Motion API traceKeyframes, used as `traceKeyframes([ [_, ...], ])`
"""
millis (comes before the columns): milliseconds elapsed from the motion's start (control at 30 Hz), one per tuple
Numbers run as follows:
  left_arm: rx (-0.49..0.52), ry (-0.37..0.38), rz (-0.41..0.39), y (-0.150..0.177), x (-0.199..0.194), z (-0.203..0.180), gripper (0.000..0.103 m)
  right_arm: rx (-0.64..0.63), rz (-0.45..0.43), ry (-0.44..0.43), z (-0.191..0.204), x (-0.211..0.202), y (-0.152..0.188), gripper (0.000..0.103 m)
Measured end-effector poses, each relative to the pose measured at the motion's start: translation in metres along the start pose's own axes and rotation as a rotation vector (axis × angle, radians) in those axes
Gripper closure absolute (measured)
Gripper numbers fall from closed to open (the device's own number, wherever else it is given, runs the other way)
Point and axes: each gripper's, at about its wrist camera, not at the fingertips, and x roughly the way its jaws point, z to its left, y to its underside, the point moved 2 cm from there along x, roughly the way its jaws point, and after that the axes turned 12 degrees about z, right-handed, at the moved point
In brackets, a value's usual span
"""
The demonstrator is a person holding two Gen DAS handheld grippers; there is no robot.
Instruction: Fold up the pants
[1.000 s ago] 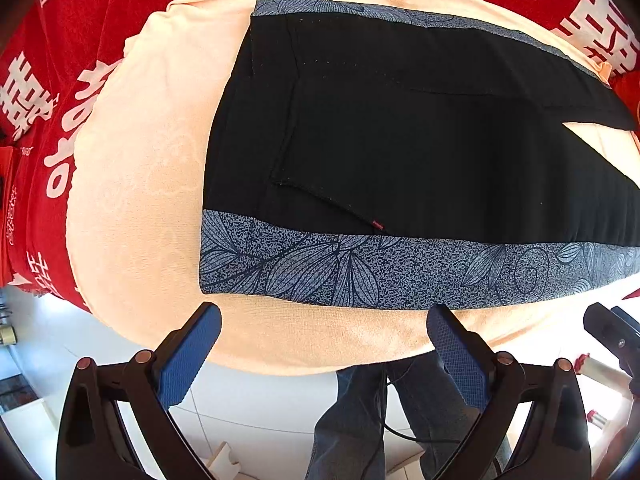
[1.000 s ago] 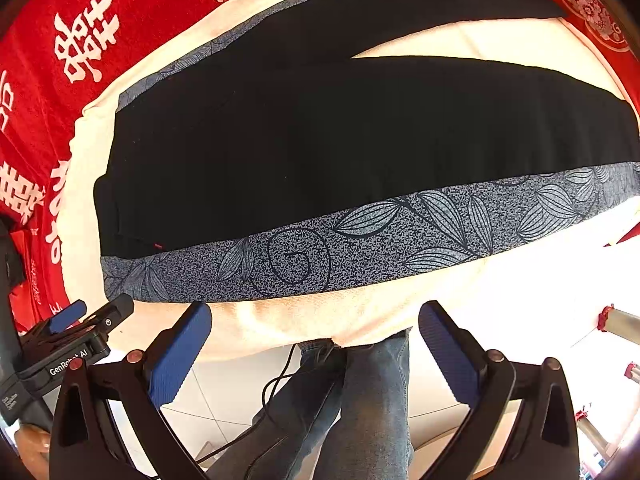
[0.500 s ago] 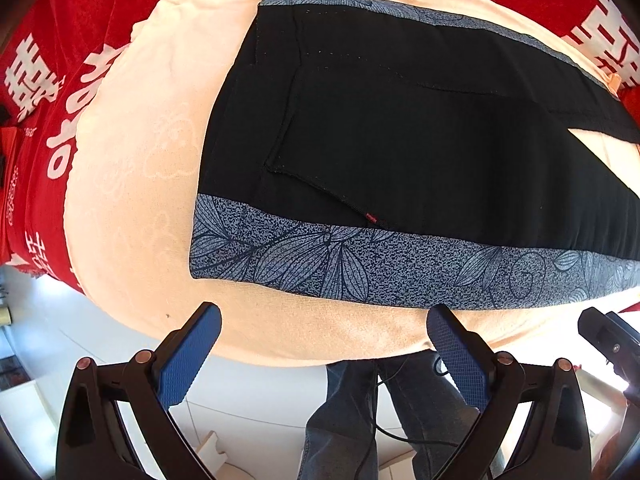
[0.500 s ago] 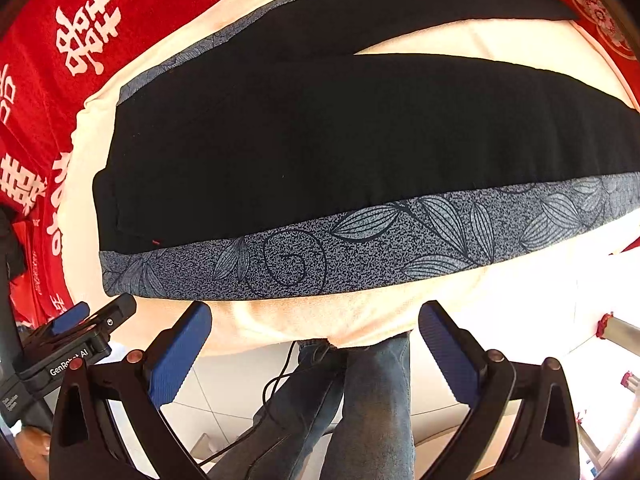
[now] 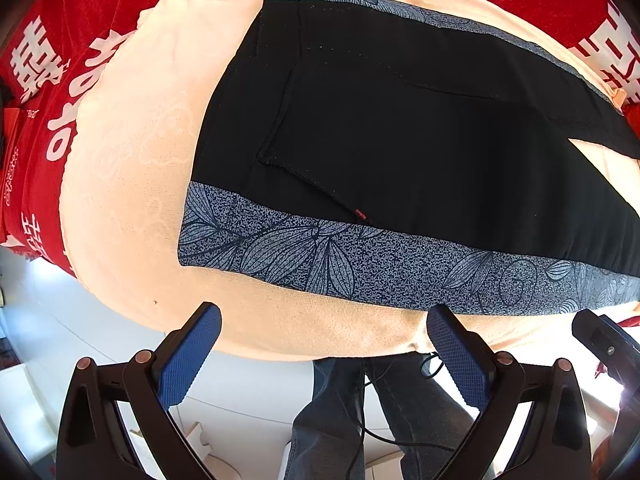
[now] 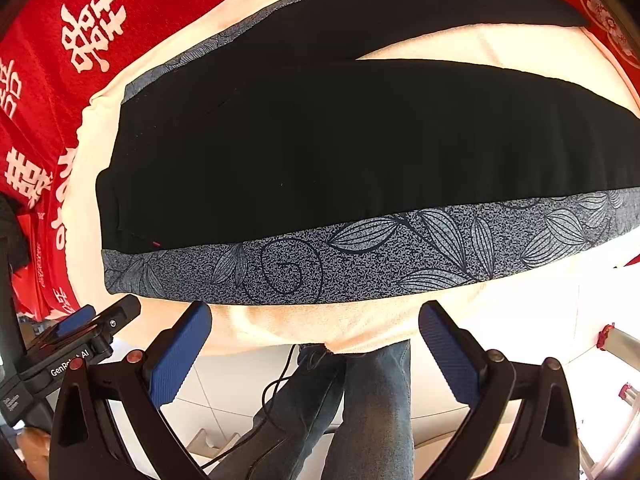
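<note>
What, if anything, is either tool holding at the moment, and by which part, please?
Nothing is held. The left tool and right tool both stand open, short of the pants, which lie flat.

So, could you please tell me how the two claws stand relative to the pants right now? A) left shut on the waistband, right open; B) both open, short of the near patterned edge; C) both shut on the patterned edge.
B: the left claw and right claw both gape empty, short of the pants' patterned band.
</note>
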Motion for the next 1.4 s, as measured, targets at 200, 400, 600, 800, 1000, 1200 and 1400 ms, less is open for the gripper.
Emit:
traceKeyframes([
  [200, 0.000, 0.037, 0.006, 0.002, 0.001, 0.000, 0.000, -0.010, -0.003, -0.014, 0.000, 0.001, 0.003, 0.000],
  [400, -0.046, 0.124, -0.005, 0.005, 0.004, 0.016, 0.000, -0.005, 0.010, -0.099, 0.004, 0.008, 0.007, 0.000],
  [600, -0.088, 0.214, -0.026, 0.006, 0.014, 0.041, 0.000, -0.016, 0.026, -0.255, 0.016, 0.022, 0.012, 0.000],
  [800, -0.101, 0.312, -0.028, -0.003, 0.027, 0.057, 0.000, 0.022, 0.085, -0.514, 0.028, 0.059, 0.014, 0.000],
  [1000, -0.077, 0.405, -0.022, -0.004, 0.044, 0.066, 0.000, 0.117, 0.141, -0.642, 0.028, 0.112, 0.014, 0.044],
  [1200, -0.072, 0.499, 0.008, -0.009, 0.059, 0.062, 0.000, 0.211, 0.086, -0.816, 0.024, 0.124, -0.002, 0.067],
  [1400, -0.106, 0.698, 0.046, -0.025, 0.055, 0.047, 0.000, 0.131, 0.026, -0.933, 0.038, 0.070, -0.008, 0.087],
])
